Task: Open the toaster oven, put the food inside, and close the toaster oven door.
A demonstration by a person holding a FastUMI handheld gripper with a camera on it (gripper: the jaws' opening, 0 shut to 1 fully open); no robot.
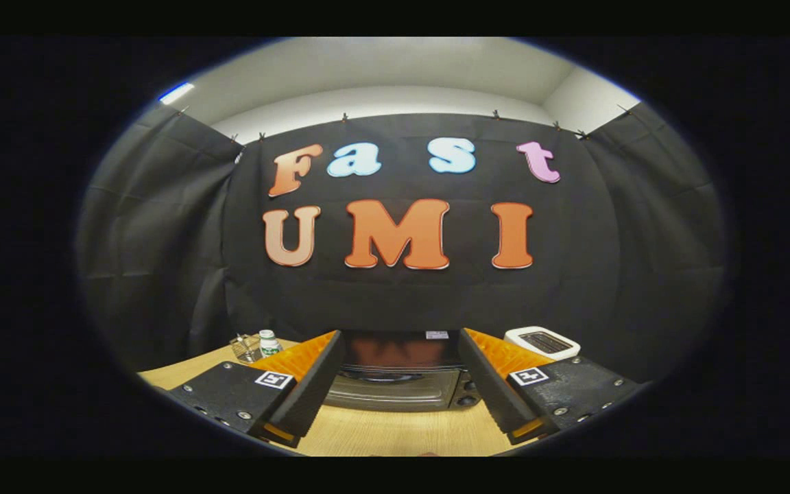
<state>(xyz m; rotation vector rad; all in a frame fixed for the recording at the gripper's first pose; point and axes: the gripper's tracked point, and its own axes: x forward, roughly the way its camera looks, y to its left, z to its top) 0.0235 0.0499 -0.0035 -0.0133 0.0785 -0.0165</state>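
Gripper view: hand-held gripper (400, 384) spread wide, grasping nothing, toaster oven (402, 374) ahead; no writing legible.

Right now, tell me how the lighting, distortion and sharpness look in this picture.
Gripper view: fisheye bending curves the table edge and bows the cloth wall; light is dim and even, brighter on the ceiling. The toaster oven beyond the open gripper sits dark, its door glass showing a faint reddish reflection. The white toaster and small bottle look soft, details unreadable.
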